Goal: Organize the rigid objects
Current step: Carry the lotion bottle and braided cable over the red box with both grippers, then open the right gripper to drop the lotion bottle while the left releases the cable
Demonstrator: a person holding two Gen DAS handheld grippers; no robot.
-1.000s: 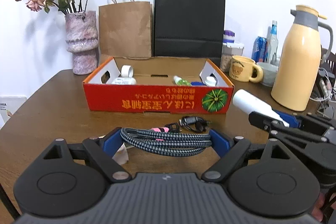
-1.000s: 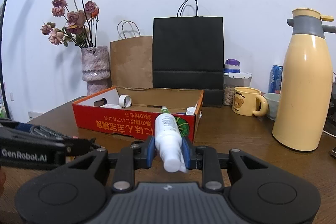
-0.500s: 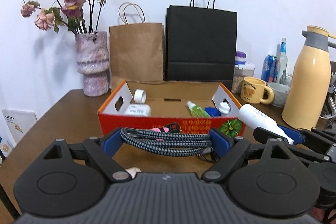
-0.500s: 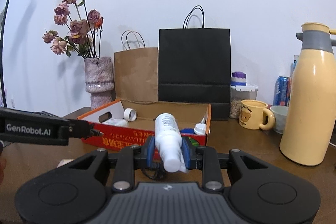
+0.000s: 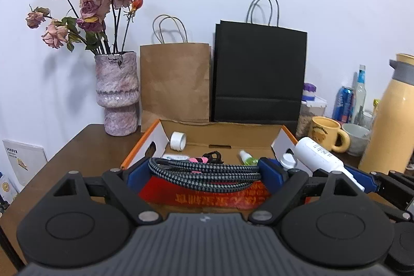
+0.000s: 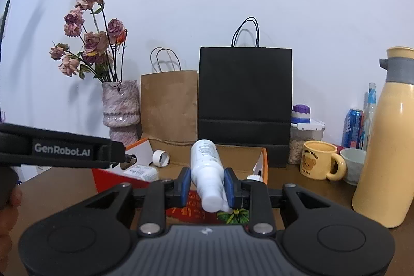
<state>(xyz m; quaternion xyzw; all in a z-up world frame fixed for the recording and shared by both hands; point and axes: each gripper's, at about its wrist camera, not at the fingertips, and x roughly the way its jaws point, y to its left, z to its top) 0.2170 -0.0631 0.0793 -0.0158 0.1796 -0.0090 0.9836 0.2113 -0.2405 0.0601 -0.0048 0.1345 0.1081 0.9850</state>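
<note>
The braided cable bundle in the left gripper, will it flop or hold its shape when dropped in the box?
The braided cable bundle spans the left gripper in a tidy coil, probably semi-stiff. Its plug end sticks out, so it may snag the cardboard box.

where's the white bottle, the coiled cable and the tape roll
white bottle (image 6: 207, 167), right wrist view, on its body between the pads
coiled cable (image 5: 207, 170), left wrist view, middle of the bundle
tape roll (image 5: 178, 141), left wrist view, on its white side
</note>
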